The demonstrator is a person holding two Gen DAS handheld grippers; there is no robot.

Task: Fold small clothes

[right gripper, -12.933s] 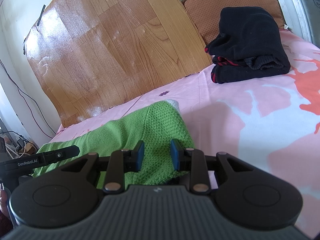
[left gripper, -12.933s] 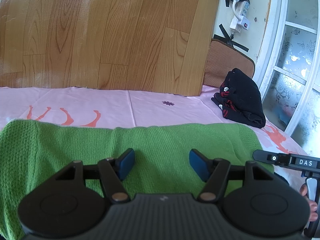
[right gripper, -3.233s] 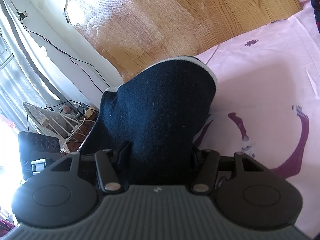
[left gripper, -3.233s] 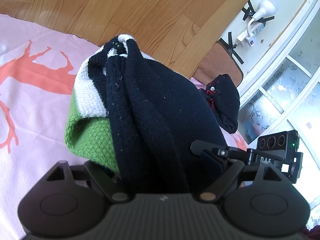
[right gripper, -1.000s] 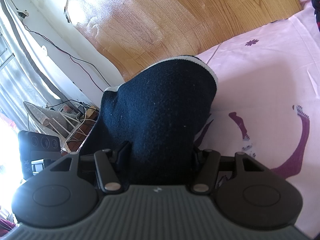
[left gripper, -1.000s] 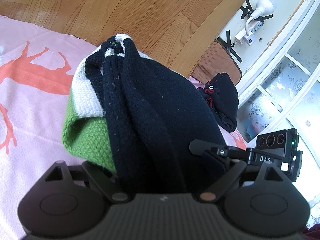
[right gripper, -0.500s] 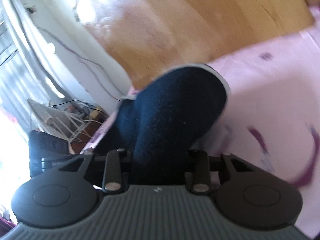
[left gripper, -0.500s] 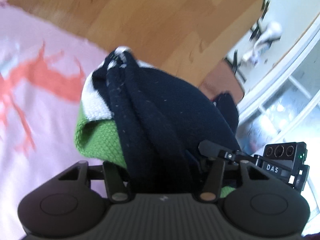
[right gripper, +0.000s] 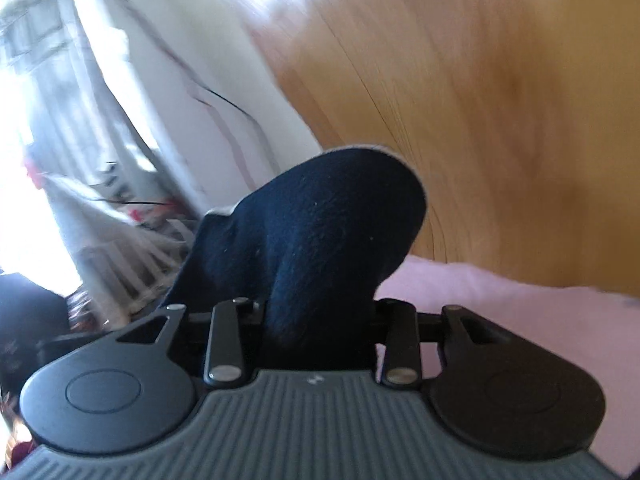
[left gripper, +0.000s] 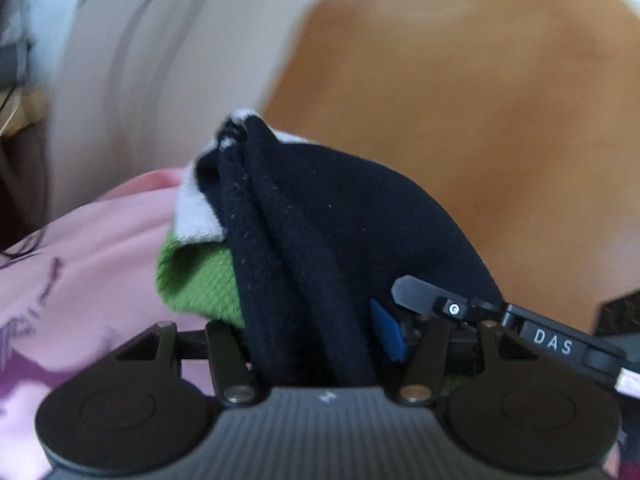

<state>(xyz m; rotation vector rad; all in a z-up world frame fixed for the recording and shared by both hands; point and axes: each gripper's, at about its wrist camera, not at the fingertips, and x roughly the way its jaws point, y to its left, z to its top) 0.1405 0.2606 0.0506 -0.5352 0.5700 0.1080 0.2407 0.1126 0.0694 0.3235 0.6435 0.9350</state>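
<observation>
Sweater bundle (left gripper: pixel 344 216), navy over green, is now pinched in both the left hand-held gripper (left gripper: pixel 312 344) and right hand-held gripper (right gripper: pixel 318 320), whose jaws just narrowed; it's lifted off the pink bed (left gripper: pixel 88 248), background blurred versus before.

folded sweater (left gripper: pixel 344 232): knitted cloth; navy part fine and fuzzy with pale lint specks, green part coarse open knit, white band ribbed; matt.
bedsheet (left gripper: pixel 100 248): thin smooth woven cloth, pink with printed figures, matt.
wood-grain panel (right gripper: pixel 500 100): laminate-looking sheet, smooth, slight sheen where the light falls.
left gripper (left gripper: pixel 312 344): matt black plastic linkage, grey ribbed housing, dull metal pivot pins, blue rubbery finger pad (left gripper: pixel 388 336).
right gripper (right gripper: pixel 316 320): the same black plastic, grey ribbed shell, metal pins.
</observation>
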